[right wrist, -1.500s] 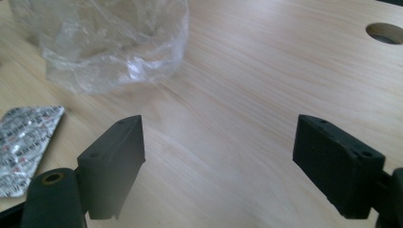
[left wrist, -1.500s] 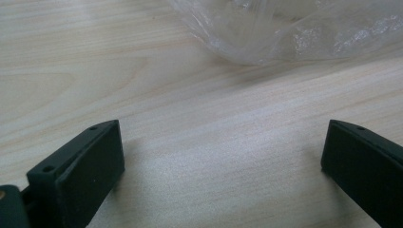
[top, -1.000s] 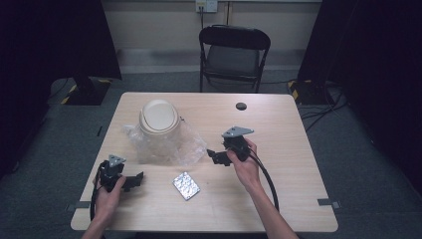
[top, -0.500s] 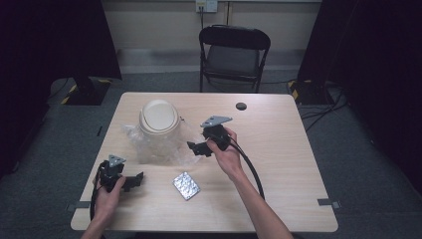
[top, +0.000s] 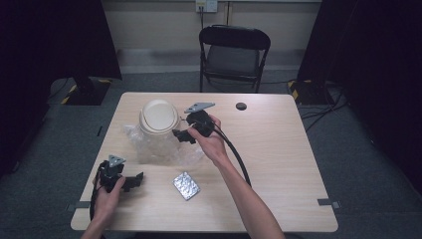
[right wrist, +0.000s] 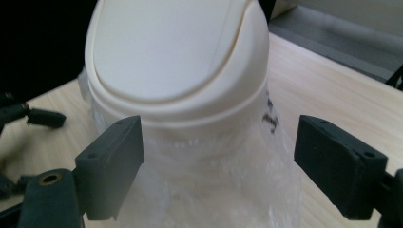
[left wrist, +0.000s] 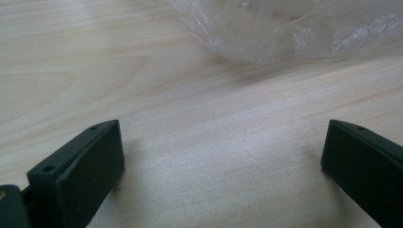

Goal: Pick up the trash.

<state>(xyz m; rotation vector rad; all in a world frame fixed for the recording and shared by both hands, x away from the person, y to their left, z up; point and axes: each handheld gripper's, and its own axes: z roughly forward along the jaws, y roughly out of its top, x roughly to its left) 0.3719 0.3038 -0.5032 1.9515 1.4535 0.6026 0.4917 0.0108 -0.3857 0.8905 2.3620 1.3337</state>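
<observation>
I've swung my right gripper (top: 180,134) across to the small bin (top: 158,117) in its plastic bag (top: 149,149); jaws wide apart, empty. Left gripper (top: 133,180) rests agape, holding nothing.

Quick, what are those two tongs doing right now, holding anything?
Left tongs: open, nothing between them, above bare table.
Right tongs: open, holding nothing, lined up on the small cream swing-lid bin in its clear plastic bag.
</observation>
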